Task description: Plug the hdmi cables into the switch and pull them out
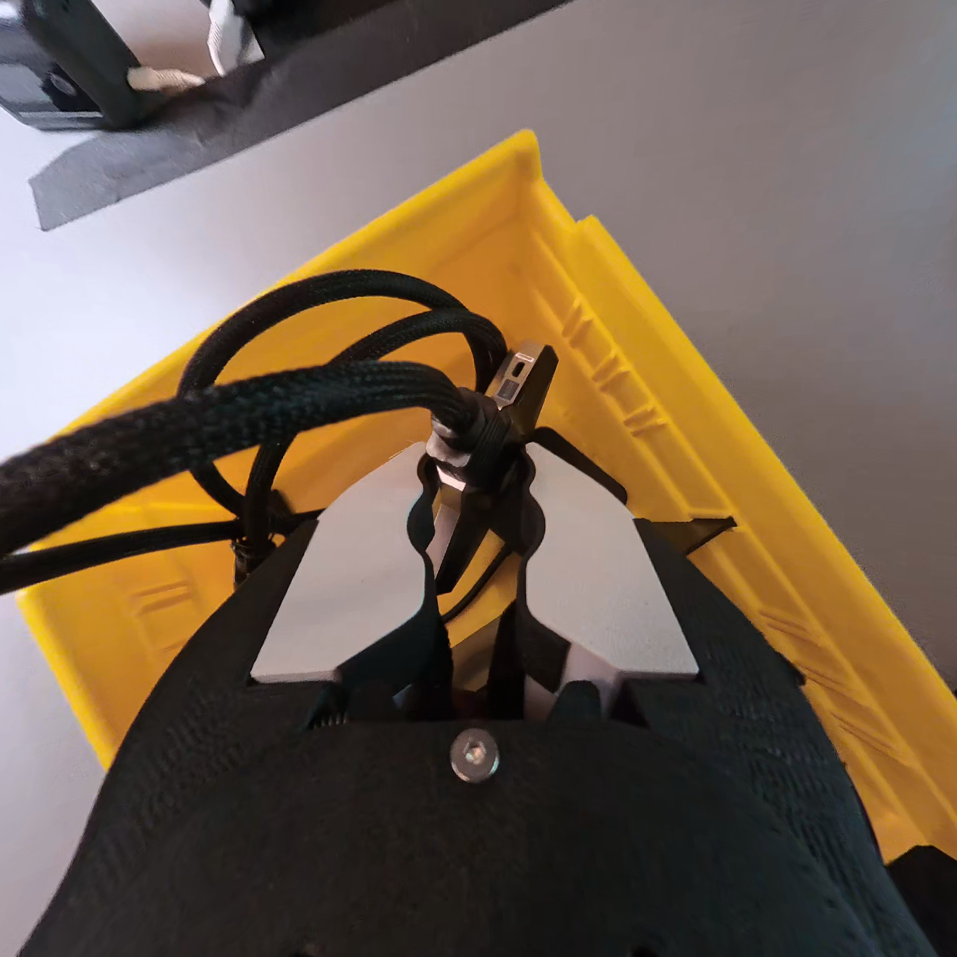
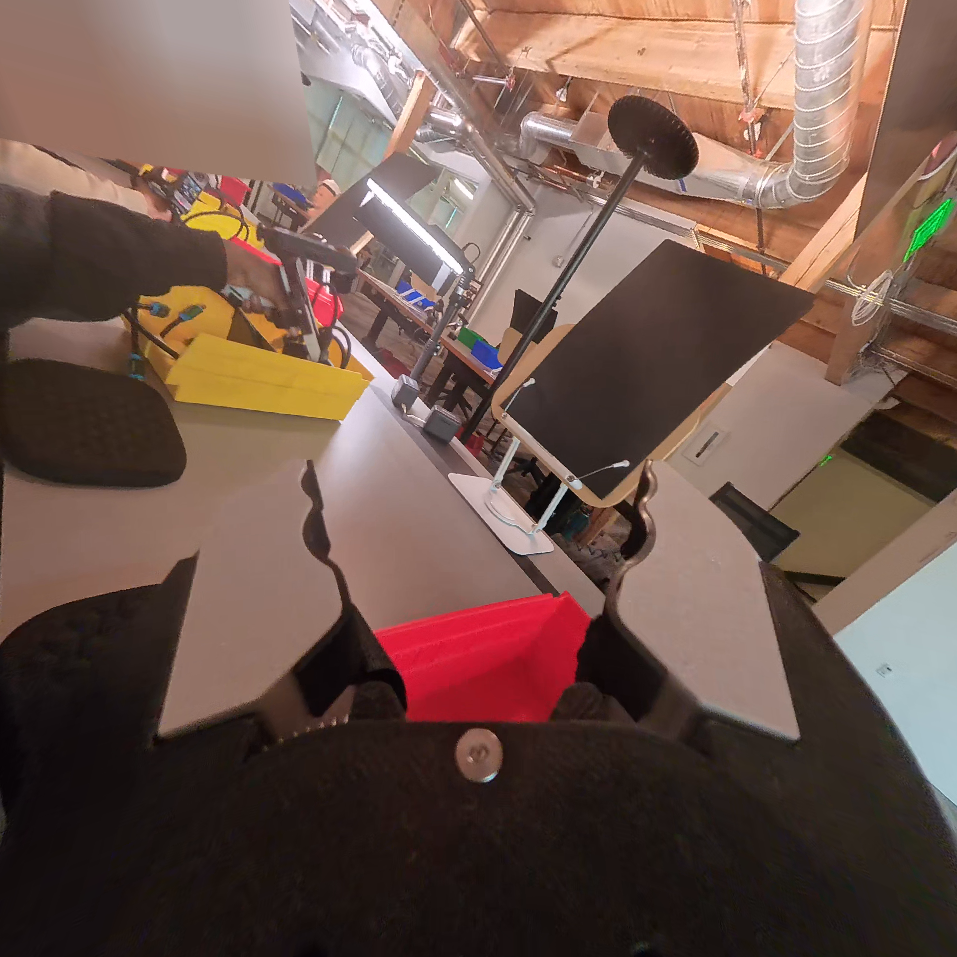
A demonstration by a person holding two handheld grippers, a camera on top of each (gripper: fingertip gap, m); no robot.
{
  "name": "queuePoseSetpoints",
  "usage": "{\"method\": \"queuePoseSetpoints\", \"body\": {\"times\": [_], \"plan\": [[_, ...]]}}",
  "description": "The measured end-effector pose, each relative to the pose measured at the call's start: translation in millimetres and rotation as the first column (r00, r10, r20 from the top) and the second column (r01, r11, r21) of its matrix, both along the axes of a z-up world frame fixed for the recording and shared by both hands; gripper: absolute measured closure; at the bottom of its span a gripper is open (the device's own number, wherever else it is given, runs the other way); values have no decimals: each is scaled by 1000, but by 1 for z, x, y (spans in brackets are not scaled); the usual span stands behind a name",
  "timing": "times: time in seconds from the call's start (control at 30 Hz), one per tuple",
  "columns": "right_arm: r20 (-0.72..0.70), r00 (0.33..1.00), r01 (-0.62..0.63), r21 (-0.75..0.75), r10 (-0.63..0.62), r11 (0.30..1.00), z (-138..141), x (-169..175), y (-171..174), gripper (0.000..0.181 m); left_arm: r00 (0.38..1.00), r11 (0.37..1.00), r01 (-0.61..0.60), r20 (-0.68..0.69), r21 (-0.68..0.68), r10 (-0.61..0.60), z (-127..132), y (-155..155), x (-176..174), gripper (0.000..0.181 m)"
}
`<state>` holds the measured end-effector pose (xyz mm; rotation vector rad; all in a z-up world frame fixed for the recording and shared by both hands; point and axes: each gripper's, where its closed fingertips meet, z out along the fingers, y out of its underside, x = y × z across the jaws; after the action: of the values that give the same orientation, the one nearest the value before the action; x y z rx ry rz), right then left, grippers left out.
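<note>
Black braided HDMI cables [image 1: 321,409], two plugged into the switch [image 1: 523,388], left claw [image 1: 479,497] clenched on switch at 12 o'clock, over yellow bin [image 1: 595,290], right claw [image 2: 479,523] released, empty.

Black braided cables [image 1: 310,399] cross a yellow bin [image 1: 611,321] ahead of the left gripper [image 1: 474,497]; a red bin [image 2: 481,657] sits between the right gripper's grey fingers [image 2: 269,569].

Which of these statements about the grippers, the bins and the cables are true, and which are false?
1. The left gripper is shut on the black braided HDMI cable. True.
2. The right gripper holds a cable. False: it is open and empty.
3. The cables lie in a red bin. False: they lie in the yellow plastic bin.
4. A red plastic bin shows between the right gripper's fingers. True.
</note>
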<state>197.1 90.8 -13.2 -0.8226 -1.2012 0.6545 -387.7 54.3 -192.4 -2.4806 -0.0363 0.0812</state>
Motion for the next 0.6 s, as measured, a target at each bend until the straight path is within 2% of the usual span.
{"method": "queuePoseSetpoints", "body": {"times": [0.03,0.17,0.37,0.5,0.6], "plan": [[3,1000,9,0,-9,1000,-1,1,2,66,1000,1000,0,2,22,0,6,1,0,152],[19,1000,8,-32,-7,999,-5,1,2,65,1000,993,0,-3,121,0,36,3,0,153],[33,999,-27,4,27,1000,-3,-11,-10,63,994,970,26,-108,241,1,98,2,9,153],[2,998,-69,-26,69,997,3,-22,-17,62,989,921,87,-148,379,-32,148,1,41,153],[-28,977,-213,-70,212,975,9,-37,-42,62,984,853,152,-162,500,-80,178,-4,80,154]]}}
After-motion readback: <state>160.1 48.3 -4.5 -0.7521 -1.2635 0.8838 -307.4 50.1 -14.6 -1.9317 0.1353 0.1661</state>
